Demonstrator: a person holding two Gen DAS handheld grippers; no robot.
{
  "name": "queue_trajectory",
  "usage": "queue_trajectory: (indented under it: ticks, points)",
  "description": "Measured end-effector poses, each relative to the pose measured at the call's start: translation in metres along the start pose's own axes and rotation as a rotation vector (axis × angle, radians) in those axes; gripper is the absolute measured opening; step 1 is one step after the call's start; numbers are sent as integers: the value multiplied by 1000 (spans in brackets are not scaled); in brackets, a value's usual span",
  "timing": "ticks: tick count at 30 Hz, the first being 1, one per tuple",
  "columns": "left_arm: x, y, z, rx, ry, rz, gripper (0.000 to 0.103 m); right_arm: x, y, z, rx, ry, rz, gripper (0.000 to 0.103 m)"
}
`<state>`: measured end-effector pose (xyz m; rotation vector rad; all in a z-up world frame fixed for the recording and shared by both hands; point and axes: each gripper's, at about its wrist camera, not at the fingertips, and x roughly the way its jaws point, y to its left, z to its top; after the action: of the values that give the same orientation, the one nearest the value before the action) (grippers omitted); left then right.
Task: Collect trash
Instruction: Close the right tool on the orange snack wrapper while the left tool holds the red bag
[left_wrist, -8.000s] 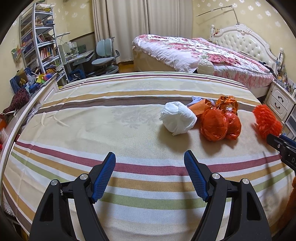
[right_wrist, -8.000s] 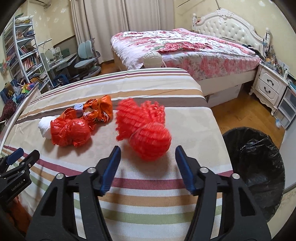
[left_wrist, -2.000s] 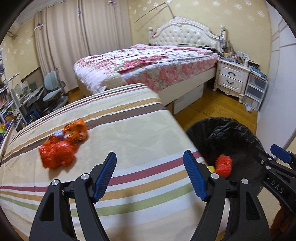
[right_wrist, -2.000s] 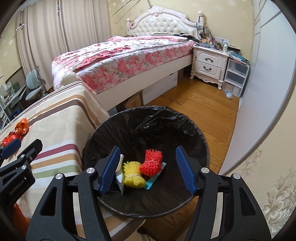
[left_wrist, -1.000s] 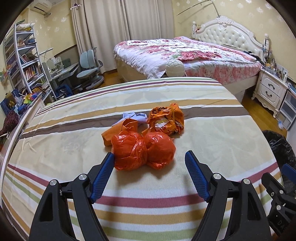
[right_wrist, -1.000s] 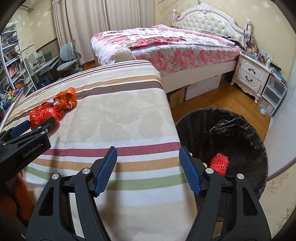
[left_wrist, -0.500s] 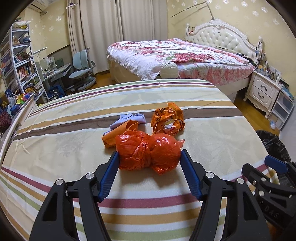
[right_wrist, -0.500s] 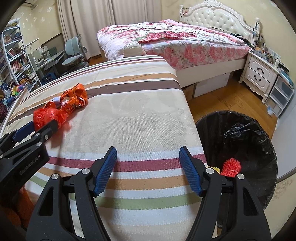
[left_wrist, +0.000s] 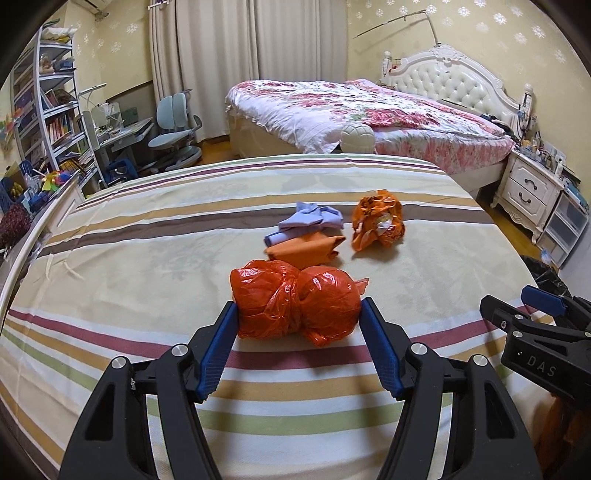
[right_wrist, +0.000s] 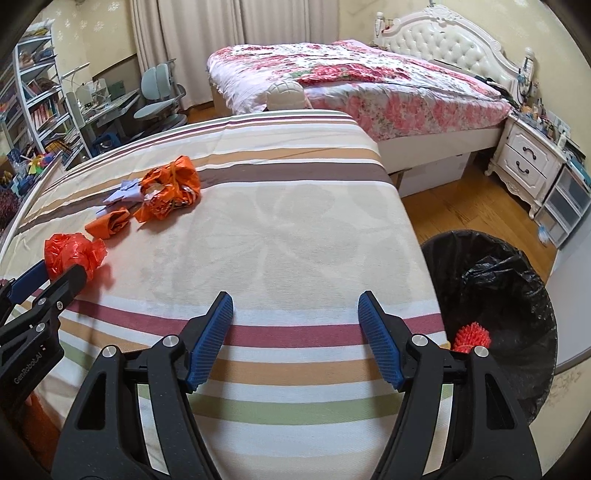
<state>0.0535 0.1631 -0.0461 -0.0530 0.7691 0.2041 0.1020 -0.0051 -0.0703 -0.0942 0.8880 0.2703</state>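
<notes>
A knotted red plastic bag (left_wrist: 295, 302) lies on the striped bed cover. My left gripper (left_wrist: 298, 325) has its blue pads touching both ends of the bag, which rests on the cover. Behind it lie an orange folded piece (left_wrist: 303, 252), a lilac paper scrap (left_wrist: 306, 220) and a crumpled orange wrapper (left_wrist: 377, 222). My right gripper (right_wrist: 295, 328) is open and empty over the cover's near edge. The red bag also shows in the right wrist view (right_wrist: 72, 254). A black-lined trash bin (right_wrist: 509, 291) stands on the floor at right, with a red spiky ball (right_wrist: 472, 336) inside.
The striped bed cover (left_wrist: 147, 258) ends at right over a wooden floor (right_wrist: 461, 199). A floral bed (left_wrist: 369, 114) stands behind, a white nightstand (left_wrist: 532, 192) at right, and a desk, chairs and bookshelf (left_wrist: 48, 122) at left.
My left gripper has moved forward onto the red plastic bag and narrowed until its pads touch both ends. My right gripper has swung left, away from the bin, and stays open.
</notes>
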Motion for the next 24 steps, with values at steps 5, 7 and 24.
queue_trajectory:
  ticks: [5, 7, 24]
  points:
    - [-3, 13, -2, -22, 0, 11, 65, 1, 11, 1, -18, 2, 13, 69]
    - [-4, 18, -4, -29, -2, 16, 65, 2, 17, 3, -28, 4, 20, 69]
    - [5, 66, 1, -99, 5, 86, 65, 30, 73, 32, -119, 21, 37, 76]
